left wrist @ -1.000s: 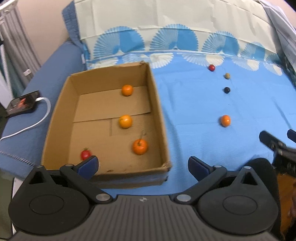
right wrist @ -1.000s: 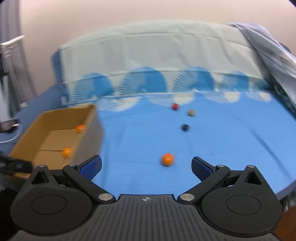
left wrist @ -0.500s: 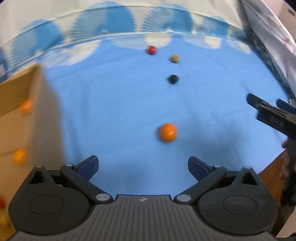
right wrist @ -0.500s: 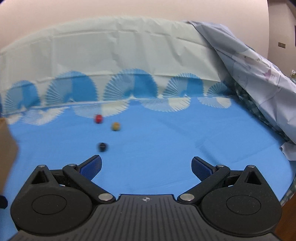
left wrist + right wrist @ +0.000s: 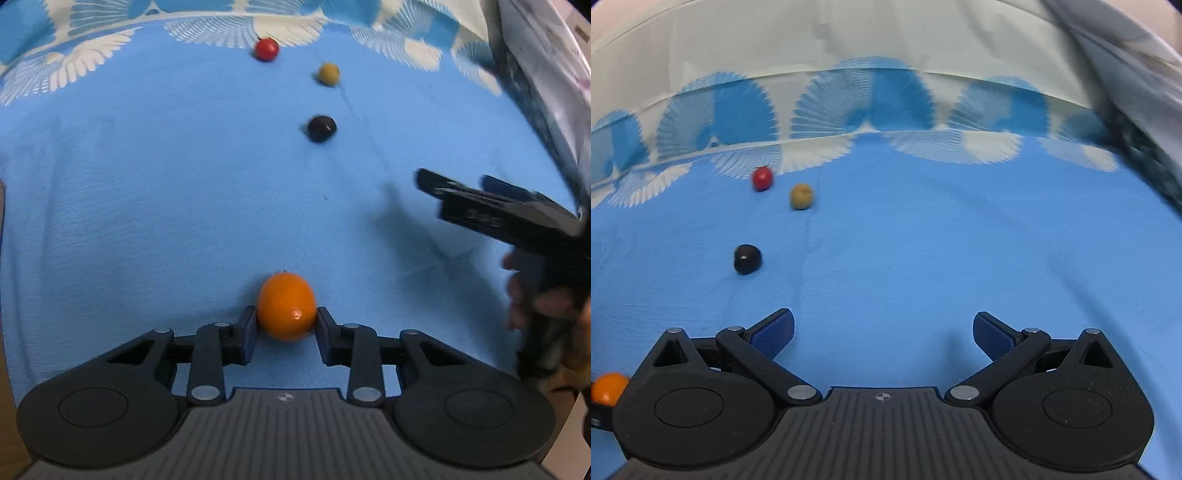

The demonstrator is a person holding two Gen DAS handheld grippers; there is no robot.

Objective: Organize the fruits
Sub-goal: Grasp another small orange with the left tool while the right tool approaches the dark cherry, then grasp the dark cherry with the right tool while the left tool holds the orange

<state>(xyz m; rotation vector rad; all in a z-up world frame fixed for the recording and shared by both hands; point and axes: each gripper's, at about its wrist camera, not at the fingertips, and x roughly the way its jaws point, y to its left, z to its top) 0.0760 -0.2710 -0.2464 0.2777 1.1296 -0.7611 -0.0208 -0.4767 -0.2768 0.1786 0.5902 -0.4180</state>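
Observation:
An orange (image 5: pixel 286 310) lies on the blue sheet between the jaws of my left gripper (image 5: pixel 287 323). The jaws are closing and both pads touch the orange's sides. Farther up the sheet lie a black fruit (image 5: pixel 322 128), a yellow-brown fruit (image 5: pixel 328 73) and a red fruit (image 5: pixel 266 49). My right gripper (image 5: pixel 883 323) hovers open over bare sheet with nothing between its fingers. From it, the black fruit (image 5: pixel 747 258) lies ahead to the left, and the yellow-brown fruit (image 5: pixel 801 196) and red fruit (image 5: pixel 762 178) beyond. The orange (image 5: pixel 607 387) shows at the lower left edge.
The right gripper (image 5: pixel 480 206) and the hand (image 5: pixel 546 295) holding it fill the right side of the left wrist view. A fan-patterned cloth (image 5: pixel 871 99) rises behind the fruits. A crumpled grey sheet (image 5: pixel 1137 55) hangs at the right. A brown sliver of the cardboard box (image 5: pixel 2 199) shows far left.
The left gripper swung away from the cardboard box, came down over the orange, and its jaws closed in onto it. The right gripper moved right and lower over the sheet.

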